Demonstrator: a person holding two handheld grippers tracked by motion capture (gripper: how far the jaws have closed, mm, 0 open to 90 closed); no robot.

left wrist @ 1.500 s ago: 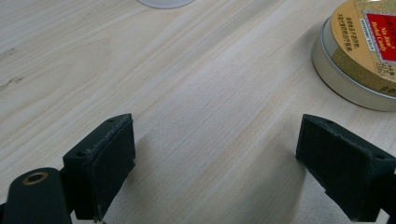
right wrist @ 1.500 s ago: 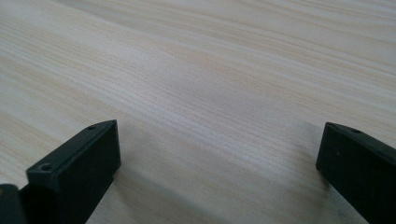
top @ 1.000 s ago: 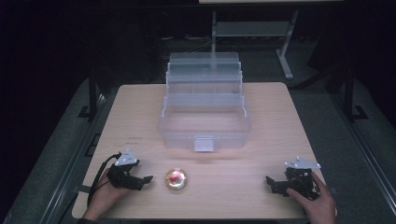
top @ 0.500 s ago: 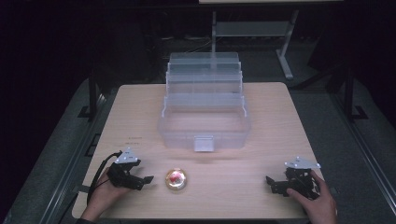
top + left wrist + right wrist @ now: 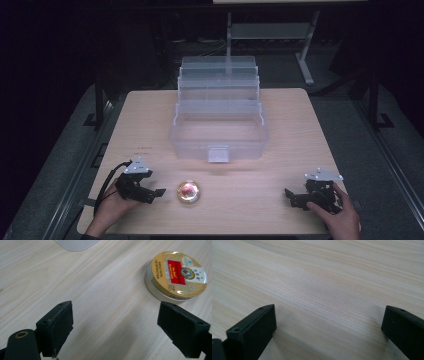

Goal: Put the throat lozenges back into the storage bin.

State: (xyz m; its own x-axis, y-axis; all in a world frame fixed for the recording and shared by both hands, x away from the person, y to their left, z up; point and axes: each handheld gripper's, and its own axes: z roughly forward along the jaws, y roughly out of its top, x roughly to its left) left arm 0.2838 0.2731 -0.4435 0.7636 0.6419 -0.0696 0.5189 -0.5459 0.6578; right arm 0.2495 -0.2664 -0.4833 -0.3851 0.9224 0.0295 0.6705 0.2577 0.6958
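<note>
Since the earlier frame nothing has shifted: our left gripper [image 5: 156,192], jaws spread, rests beside the round tin [image 5: 188,192]; our right gripper [image 5: 292,195] likewise spread.

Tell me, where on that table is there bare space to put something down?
Bare wood lies between the round tin and the right gripper, and along both sides of the clear plastic box. It is tighter by the left gripper, which sits close beside the tin.
</note>
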